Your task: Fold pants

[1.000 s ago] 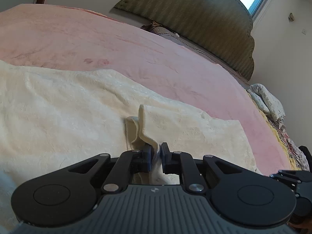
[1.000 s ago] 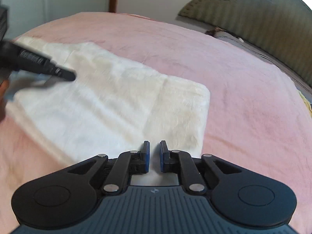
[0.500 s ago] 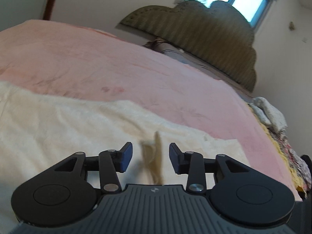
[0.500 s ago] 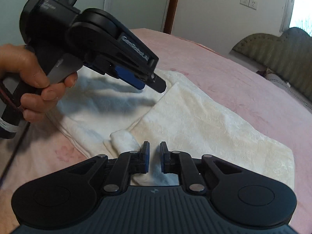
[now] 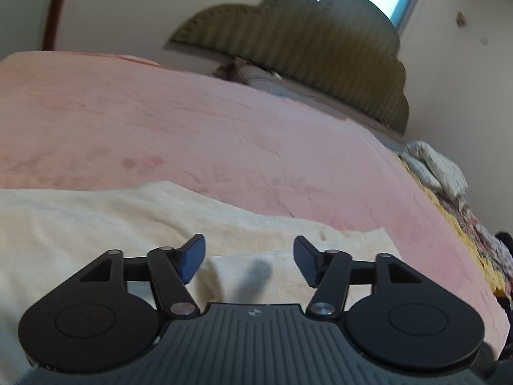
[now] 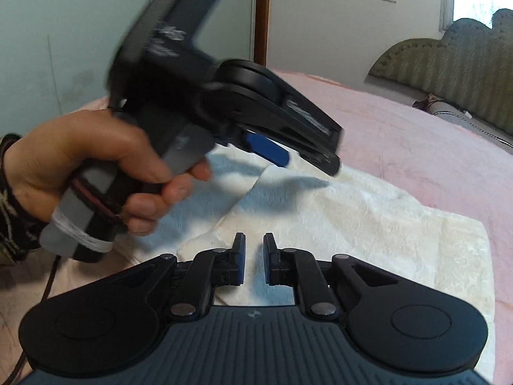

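The cream-white fleece pants (image 5: 96, 224) lie folded flat on the pink bedspread; in the right wrist view they (image 6: 368, 218) spread from centre to right. My left gripper (image 5: 249, 261) is open and empty, lifted a little above a folded edge of the pants. It also shows in the right wrist view (image 6: 307, 157), held in a hand above the pants. My right gripper (image 6: 254, 258) has its jaws close together with a narrow gap and nothing visible between them, low over the near edge of the pants.
The pink bedspread (image 5: 224, 134) covers the bed. A green padded headboard (image 5: 304, 32) stands at the far end under a window. Patterned bedding (image 5: 442, 173) is heaped at the right edge. A wall and wooden door frame (image 6: 263, 16) stand behind.
My left gripper opened, let go of the pants fold and rose; the fold dropped flat. My right gripper swung left along the near edge of the pants, bringing the left gripper into its view.
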The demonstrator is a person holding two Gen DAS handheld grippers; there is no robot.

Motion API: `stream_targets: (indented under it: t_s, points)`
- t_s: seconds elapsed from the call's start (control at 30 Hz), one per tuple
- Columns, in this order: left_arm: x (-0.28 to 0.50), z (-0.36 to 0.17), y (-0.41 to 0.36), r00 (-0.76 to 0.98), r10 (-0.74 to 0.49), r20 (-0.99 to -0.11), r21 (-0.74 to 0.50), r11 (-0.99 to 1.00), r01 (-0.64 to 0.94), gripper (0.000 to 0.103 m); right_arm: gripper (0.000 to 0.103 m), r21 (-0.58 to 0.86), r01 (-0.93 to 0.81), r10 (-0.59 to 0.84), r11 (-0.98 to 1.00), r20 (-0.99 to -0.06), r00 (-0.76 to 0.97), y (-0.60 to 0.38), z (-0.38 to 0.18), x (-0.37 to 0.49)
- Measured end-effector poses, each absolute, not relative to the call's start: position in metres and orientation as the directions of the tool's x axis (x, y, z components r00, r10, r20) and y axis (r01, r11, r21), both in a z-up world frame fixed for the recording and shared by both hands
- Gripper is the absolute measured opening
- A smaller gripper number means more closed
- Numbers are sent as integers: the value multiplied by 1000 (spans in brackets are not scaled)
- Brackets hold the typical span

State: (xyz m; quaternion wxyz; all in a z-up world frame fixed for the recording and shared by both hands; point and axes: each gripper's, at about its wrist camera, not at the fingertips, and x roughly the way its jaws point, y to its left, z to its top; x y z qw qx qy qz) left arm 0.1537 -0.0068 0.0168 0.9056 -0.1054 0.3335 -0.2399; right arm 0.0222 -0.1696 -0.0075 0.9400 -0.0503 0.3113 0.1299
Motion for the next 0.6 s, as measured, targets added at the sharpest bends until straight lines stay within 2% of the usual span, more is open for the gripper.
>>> stream_targets:
  t_s: [0.03, 0.1, 0.27, 0.4, 0.5, 0.57, 0.6]
  points:
    - [146, 20, 7, 685, -478, -549, -353, 876, 328, 75, 11, -6, -278, 217, 960, -612, 761, -170, -10, 24]
    - [130, 25, 40, 723, -420, -549, -361, 899, 248, 76, 11, -27, -286, 203, 958, -640, 741, -166, -16, 28]
    - [90, 36, 134, 788, -288, -544, -403, 913, 55, 78, 11, -9, -304, 240, 953, -593, 769, -155, -2, 28]
    - [64, 49, 193, 825, -95, -558, -317, 943, -106, 82, 12, -64, -424, 320, 903, -559, 765, -113, 8, 26]
    - [48, 65, 224, 816, 135, -562, -163, 949, -270, 91, 13, -90, -512, 385, 855, -551, 740, -81, 9, 29]
    - [41, 73, 236, 764, 374, -526, 59, 912, -406, 96, 24, -123, -564, 414, 816, -555, 721, -58, 7, 30]
    - [42, 73, 238, 729, 473, -494, 164, 875, -456, 98, 37, -164, -584, 414, 795, -558, 720, -46, 5, 27]
